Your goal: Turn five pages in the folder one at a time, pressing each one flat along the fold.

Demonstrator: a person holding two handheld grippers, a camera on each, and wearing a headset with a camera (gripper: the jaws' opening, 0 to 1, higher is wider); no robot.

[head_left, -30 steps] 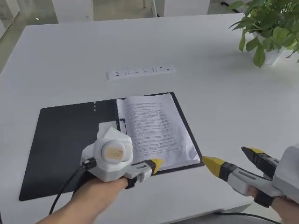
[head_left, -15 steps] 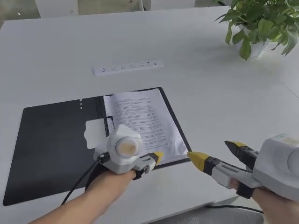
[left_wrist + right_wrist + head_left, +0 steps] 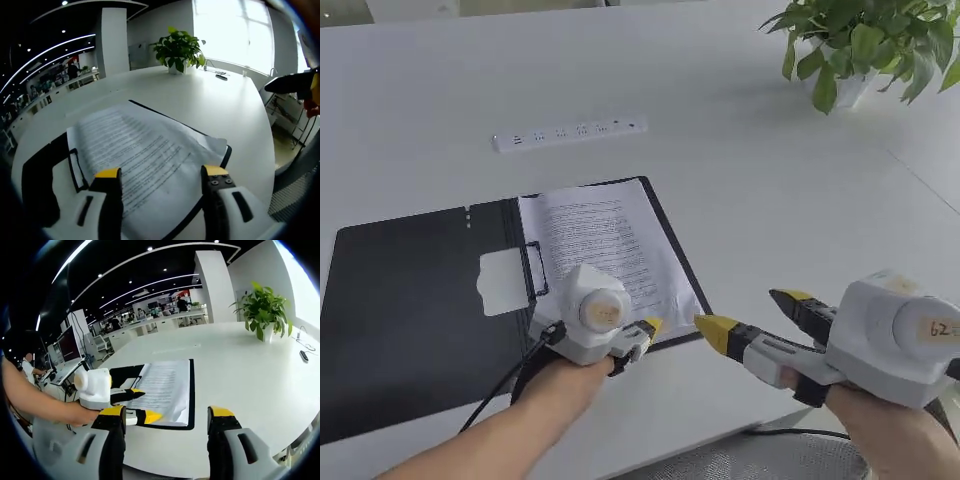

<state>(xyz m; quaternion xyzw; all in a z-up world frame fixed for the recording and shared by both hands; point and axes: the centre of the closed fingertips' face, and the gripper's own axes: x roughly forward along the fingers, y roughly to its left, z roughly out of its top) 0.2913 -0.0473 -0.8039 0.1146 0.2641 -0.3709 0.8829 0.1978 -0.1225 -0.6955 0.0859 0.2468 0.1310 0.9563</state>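
Here's the folder (image 3: pixel 410 300), lying open in the left half of the head view on the white table (image 3: pixel 770 180). Its black left cover is bare apart from a pale patch beside the clip (image 3: pixel 533 270). The printed pages (image 3: pixel 600 240) sit in one stack on the folder's right side, just left of centre frame. Nothing lies over on the left cover, so by my reading no page has gone over yet and all five turns, each with its press along the fold, are ahead.

The left gripper (image 3: pixel 642 335) is down at lower centre, its yellow tips at the bottom edge of the stack. In the left gripper view its jaws stand wide apart with nothing between them, and the print runs away ahead of them. The near corner of the top sheet (image 3: pixel 215 145) rides up a touch there, right of centre. That looks like the natural place to pick up the first page.

The right gripper (image 3: pixel 755 315) hangs at lower right, off the folder over bare table, also spread wide and carrying nothing. In the right gripper view the stack lies left of centre, well ahead of the jaws.

Far from the action are a power strip (image 3: pixel 568 133) at upper centre and a potted plant (image 3: pixel 860 40) in the top right corner.
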